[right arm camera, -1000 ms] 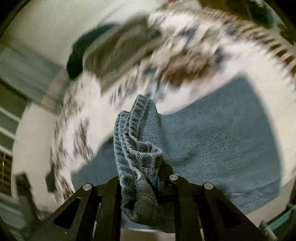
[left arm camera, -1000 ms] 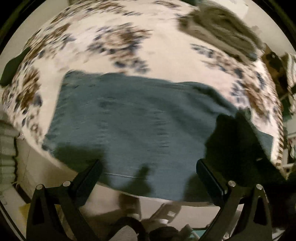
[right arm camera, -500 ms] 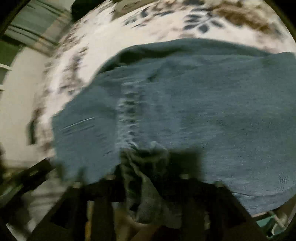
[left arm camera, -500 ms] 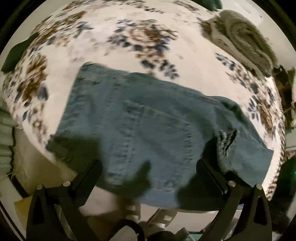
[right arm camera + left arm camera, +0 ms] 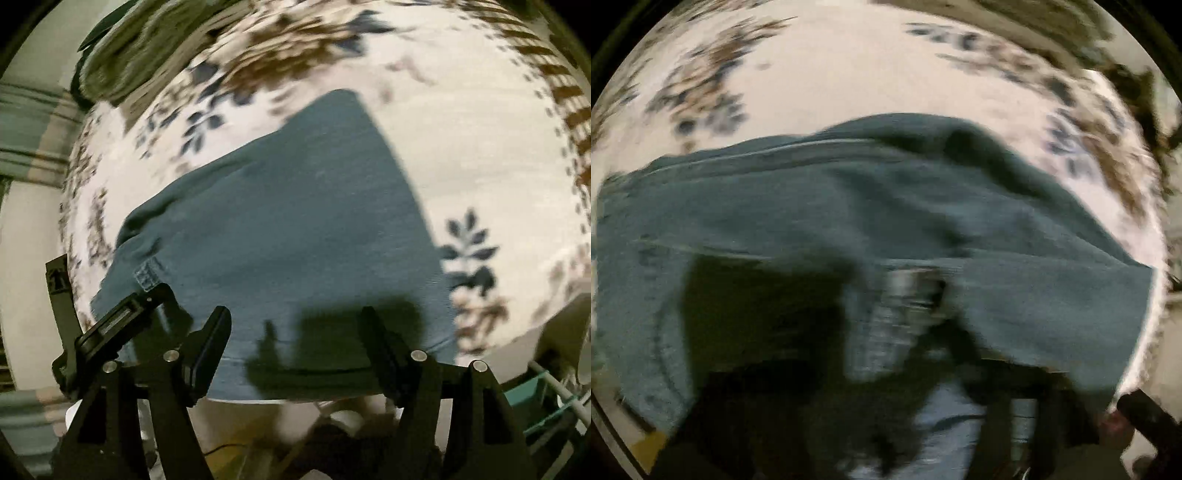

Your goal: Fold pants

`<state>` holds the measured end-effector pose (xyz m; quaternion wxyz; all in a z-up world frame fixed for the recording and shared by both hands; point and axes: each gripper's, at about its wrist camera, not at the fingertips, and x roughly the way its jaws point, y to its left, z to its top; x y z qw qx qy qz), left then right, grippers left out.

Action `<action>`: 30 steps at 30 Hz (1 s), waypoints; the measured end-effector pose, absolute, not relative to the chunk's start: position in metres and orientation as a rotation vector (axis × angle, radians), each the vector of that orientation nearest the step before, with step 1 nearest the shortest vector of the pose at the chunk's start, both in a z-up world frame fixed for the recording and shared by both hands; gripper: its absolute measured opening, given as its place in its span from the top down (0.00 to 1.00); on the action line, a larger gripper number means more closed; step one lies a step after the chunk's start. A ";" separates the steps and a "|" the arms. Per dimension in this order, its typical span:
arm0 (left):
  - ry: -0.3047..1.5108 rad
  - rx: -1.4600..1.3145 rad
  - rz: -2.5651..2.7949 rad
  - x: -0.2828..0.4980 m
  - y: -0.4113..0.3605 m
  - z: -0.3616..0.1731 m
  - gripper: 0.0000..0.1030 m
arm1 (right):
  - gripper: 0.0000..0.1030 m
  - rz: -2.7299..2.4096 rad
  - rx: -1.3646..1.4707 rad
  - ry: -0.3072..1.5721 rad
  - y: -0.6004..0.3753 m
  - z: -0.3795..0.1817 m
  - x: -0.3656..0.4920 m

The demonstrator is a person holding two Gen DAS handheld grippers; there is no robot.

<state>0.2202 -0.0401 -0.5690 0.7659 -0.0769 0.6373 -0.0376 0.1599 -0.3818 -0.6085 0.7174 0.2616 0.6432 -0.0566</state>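
On floral bedspread [image 5: 461,155], mid-frame in rt wrist view: pants [image 5: 288,221], blue denim, lying as a compact folded slab, edges fairly square, near edge at bed's lip. Looks folded at least once, prob. more; layers can't be counted. Right hand-held gripper [image 5: 295,343] spread wide, nothing between fingers, hovering just above near edge of denim. Second black gripper [image 5: 110,332] at lower left of that frame, close to or over denim corner w/ belt loop.

In left wrist view: heavy blur. Pants [image 5: 849,206] fill centre, a bunched ridge of denim low centre. Left hand-held gripper: fingers not made out, state can't tell. Judged: mostly done; poss. final smoothing or one more fold left.
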 end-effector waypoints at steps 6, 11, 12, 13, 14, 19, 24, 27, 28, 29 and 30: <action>1.343 -0.128 -0.082 0.201 -0.025 -0.550 0.86 | 0.29 -0.166 0.619 1.431 -0.393 -0.613 0.162; 1.412 -0.201 -0.027 0.199 0.007 -0.551 0.86 | 0.29 -0.127 0.608 1.466 -0.368 -0.620 0.174; 1.433 -0.207 0.009 0.199 0.016 -0.549 0.86 | 0.29 -0.118 0.588 1.484 -0.361 -0.623 0.178; 1.435 -0.238 0.024 0.196 0.025 -0.542 0.86 | 0.29 -0.102 0.571 1.489 -0.354 -0.625 0.182; 1.423 -0.275 0.013 0.191 0.029 -0.535 0.86 | 0.29 -0.092 0.544 1.497 -0.348 -0.626 0.184; 1.450 -0.217 -0.073 0.172 -0.003 -0.532 0.60 | 0.43 -0.106 0.268 1.651 -0.304 -0.656 0.189; 1.574 -0.136 -0.027 0.145 -0.008 -0.573 0.57 | 0.43 -0.084 0.096 1.674 -0.284 -0.652 0.168; 1.541 -0.194 -0.042 0.136 0.007 -0.571 0.54 | 0.43 -0.081 0.093 1.696 -0.286 -0.653 0.162; 1.541 -0.196 -0.041 0.136 0.008 -0.570 0.54 | 0.43 -0.081 0.098 1.706 -0.287 -0.655 0.162; 1.546 -0.188 -0.037 0.138 0.007 -0.571 0.53 | 0.43 -0.079 0.097 1.711 -0.288 -0.656 0.161; 1.550 -0.181 -0.035 0.138 0.008 -0.571 0.53 | 0.43 -0.077 0.087 1.712 -0.287 -0.656 0.162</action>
